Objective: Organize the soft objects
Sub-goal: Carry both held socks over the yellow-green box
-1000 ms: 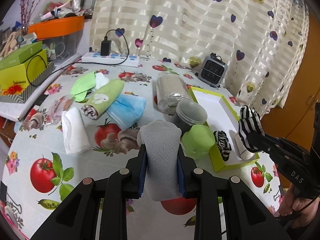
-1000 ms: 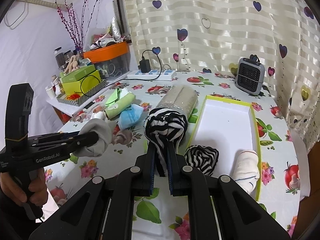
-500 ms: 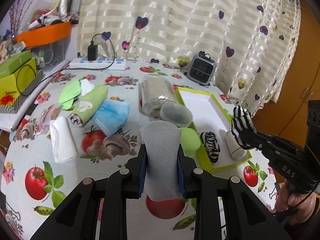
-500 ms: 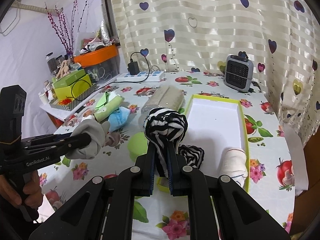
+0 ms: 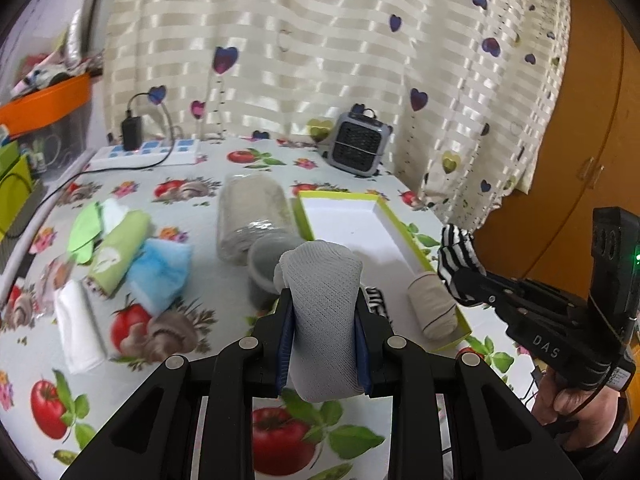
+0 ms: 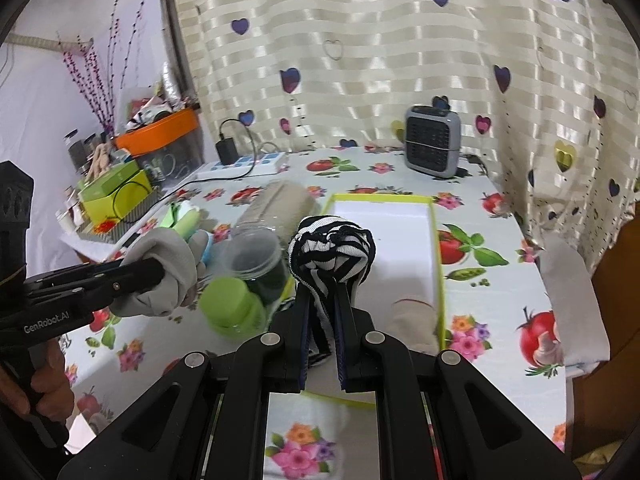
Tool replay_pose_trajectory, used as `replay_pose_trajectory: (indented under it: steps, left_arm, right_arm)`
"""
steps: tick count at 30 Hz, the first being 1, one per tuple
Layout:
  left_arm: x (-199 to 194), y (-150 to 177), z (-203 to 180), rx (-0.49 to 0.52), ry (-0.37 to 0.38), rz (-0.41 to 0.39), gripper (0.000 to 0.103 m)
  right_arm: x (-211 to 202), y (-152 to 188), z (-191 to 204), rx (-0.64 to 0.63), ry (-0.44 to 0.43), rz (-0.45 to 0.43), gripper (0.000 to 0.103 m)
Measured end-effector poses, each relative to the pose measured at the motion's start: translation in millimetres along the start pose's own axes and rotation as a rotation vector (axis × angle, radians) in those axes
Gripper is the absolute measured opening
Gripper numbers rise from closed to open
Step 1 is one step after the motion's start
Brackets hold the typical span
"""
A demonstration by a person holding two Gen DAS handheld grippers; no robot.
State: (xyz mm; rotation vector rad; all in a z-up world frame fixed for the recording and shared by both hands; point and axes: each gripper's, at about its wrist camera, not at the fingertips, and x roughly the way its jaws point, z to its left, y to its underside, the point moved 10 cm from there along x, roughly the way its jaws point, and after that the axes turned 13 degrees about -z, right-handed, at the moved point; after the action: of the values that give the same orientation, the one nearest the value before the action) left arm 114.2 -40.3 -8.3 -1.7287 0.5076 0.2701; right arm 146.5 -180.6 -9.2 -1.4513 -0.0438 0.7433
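- The left hand-held gripper (image 5: 323,332) is clenched on a grey rolled sock (image 5: 322,316); the pads press the roll from both sides, and it stands upright between them, above the tabletop (image 5: 192,364).
- The right hand-held gripper (image 6: 323,344) is clenched on a black-and-white striped sock (image 6: 332,252); its balled top sticks out above the fingertips.
- Both socks are in the air, not resting on anything.
- A green-edged white box (image 6: 438,264) lies on the tabletop, in front of the right hand-held gripper. A cream rolled sock (image 5: 432,308) lies in its near end, and a second striped roll (image 5: 378,300) is beside it, partly hidden.
- Left of the box stand a clear jar (image 6: 252,256) and a green lid (image 6: 230,304), close together.
- Farther left lie a blue cloth (image 5: 160,272), a green roll (image 5: 120,252) and a white roll (image 5: 78,332).
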Motion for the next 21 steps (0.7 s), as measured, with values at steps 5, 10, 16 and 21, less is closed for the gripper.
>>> replay_pose_trajectory:
  steps: [5, 10, 16, 21]
  left_arm:
    - [19, -3, -17, 0.012, 0.030, 0.018, 0.025]
    - [39, -5, -28, 0.023, 0.049, 0.035, 0.025]
    - [64, -3, -34, 0.024, 0.063, 0.065, 0.025]
    - [83, 1, -38, 0.023, 0.073, 0.091, 0.025]
  right_arm:
    - [4, 3, -16, 0.020, 0.019, 0.007, 0.011]
    - [13, 6, -28, 0.031, 0.029, 0.021, 0.011]
    - [28, 12, -39, 0.038, 0.040, 0.049, 0.011]
    - [41, 16, -46, 0.042, 0.046, 0.072, 0.011]
